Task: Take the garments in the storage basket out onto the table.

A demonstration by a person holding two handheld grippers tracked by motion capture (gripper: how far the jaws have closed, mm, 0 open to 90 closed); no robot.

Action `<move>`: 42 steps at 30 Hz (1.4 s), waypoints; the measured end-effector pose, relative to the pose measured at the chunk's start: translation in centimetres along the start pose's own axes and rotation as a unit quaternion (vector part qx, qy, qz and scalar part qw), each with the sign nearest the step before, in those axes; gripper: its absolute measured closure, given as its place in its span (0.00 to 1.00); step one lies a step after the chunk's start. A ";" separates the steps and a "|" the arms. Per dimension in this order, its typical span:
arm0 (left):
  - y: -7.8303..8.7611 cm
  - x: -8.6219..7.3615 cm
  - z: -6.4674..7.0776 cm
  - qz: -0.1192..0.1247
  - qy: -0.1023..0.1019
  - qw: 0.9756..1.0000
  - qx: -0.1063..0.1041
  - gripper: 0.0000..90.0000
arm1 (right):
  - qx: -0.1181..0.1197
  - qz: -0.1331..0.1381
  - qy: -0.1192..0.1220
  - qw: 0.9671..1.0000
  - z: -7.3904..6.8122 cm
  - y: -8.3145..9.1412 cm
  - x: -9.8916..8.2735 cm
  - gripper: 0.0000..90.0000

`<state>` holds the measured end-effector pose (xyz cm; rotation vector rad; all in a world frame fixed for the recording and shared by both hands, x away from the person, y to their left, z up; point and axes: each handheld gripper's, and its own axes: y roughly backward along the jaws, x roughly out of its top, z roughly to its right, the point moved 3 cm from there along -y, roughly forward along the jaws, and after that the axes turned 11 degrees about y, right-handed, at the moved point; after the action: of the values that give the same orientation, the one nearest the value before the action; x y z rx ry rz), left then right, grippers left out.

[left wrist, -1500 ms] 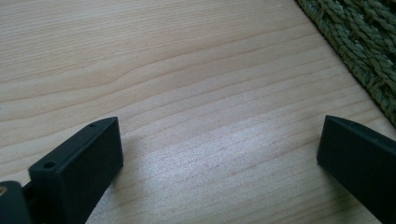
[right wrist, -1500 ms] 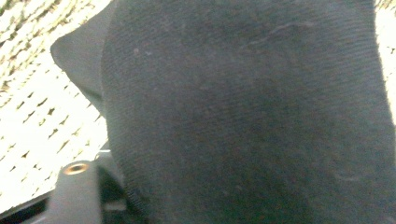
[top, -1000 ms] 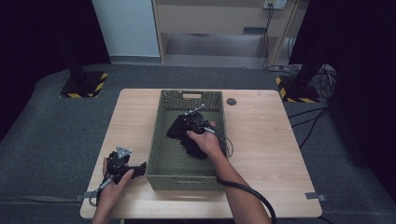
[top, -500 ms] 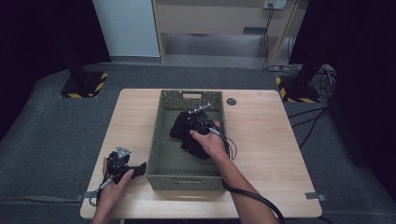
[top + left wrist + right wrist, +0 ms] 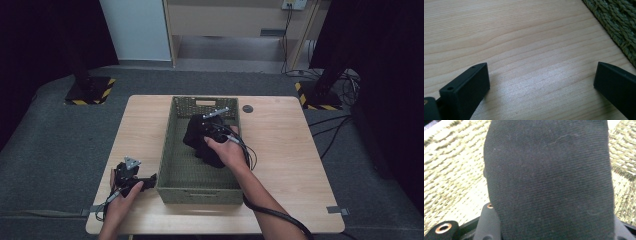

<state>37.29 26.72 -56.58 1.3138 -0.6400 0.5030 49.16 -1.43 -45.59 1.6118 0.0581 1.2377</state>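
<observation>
I have the right gripper (image 5: pixel 212 131) clamped on a black cloth (image 5: pixel 197 142) inside the green woven basket (image 5: pixel 172 132), toward its far half, about 12 o'clock from the basket's middle. In the right gripper view the cloth (image 5: pixel 549 177) bulges up between the jaws and hides their tips, with basket weave (image 5: pixel 451 167) behind it on both sides; the jaws are closed hard on the fabric, so I take the grip as firm. In the high view part of the cloth hangs below the gripper and looks to be resting on the basket floor.

The left gripper (image 5: pixel 131 179) lies on the table (image 5: pixel 280 150) at about 9 o'clock from the basket's near-left corner, just beside the wall. Its jaws stand spread wide with nothing between them but bare wood (image 5: pixel 529 50), the basket wall (image 5: pixel 616 27) showing at 1 o'clock in its own view.

The step in hand, as I judge it, is lifting the cloth out of the basket. To do it well I would raise straight up until the trailing fold clears the rim before moving sideways; dragging it across could snag the weave or tip the light basket. The left gripper is placed well to brace the near wall if the basket shifts. I would hold the squeeze steady, since soft fabric can slip out of a pinch, and watch the cable near the rim at 3 o'clock.
</observation>
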 end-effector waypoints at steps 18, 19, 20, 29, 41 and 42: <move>0.0 0.0 0.0 0.000 0.000 1.000 0.000 0.00 | -0.004 0.030 0.009 1.000 0.2 3.3 0.8 0.58; 0.0 0.0 0.0 0.000 -0.001 1.000 0.000 0.00 | -0.004 0.031 0.009 0.999 0.2 3.4 0.8 0.58; 0.0 0.0 0.0 0.000 -0.001 1.000 0.000 0.00 | -0.004 0.032 0.009 0.999 0.2 3.6 0.8 0.58; 0.0 0.0 0.0 0.000 -0.001 1.000 0.000 0.00 | -0.003 0.037 0.005 0.999 0.5 4.2 0.5 0.58; 0.0 0.0 0.0 0.000 0.000 1.000 0.000 0.00 | -0.002 0.047 0.006 0.999 0.6 5.4 0.8 0.57; 0.0 0.0 0.0 0.000 -0.001 1.000 0.000 0.00 | -0.002 0.049 0.007 0.999 0.7 5.6 0.9 0.57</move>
<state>37.29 26.73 -56.58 1.3144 -0.6402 0.5017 47.16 -3.87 -40.80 1.6192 -0.0148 1.3226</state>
